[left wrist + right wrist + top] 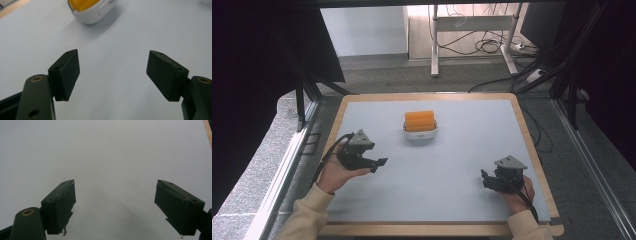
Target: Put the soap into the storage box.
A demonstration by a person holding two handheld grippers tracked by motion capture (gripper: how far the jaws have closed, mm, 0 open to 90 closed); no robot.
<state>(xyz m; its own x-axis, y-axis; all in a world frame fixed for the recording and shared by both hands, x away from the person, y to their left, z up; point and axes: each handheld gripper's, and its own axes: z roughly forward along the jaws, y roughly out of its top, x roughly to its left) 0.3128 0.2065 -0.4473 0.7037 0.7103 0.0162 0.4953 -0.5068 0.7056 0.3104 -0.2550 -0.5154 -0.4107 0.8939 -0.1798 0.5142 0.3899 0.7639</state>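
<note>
1. High view: a white box (420,133) is seen at mid-table, toward the far half, with an orange lid (419,120) on top. The lid looks ribbed or stacked in bands; which cannot be told.
2. In the left gripper view the box (93,12) appears at the upper edge, rounded at the corner, smooth and glossy, with a clip-like tab on its side wall. Orange shows at its top (80,3).
3. Handling, as judged: light, stiff plastic. The shell is likely slippery on its curved corners. Crushing is not much feared, but a hard pinch could pop the lid or skate the box across the mat.
4. Hold, as judged: the two long flat side walls are best taken, low on the white body, pads square to the walls. Rounded corners and the tab are to be avoided. If the lid is to be lifted, the body should be steadied by the other gripper.
5. The left gripper (379,162) is held near the left edge, pointed toward the box, well apart from it. Its jaws are spread wide with nothing between the pads (70,72).
6. The right gripper (486,178) is held near the right front corner, farther from the box. Its jaws are likewise spread wide and empty; bare mat is seen between its pads (65,205).
7. The grey mat (452,165) on the wood-rimmed table (532,145) is flat and smooth, so a sideways nudge would probably slide the box.
</note>
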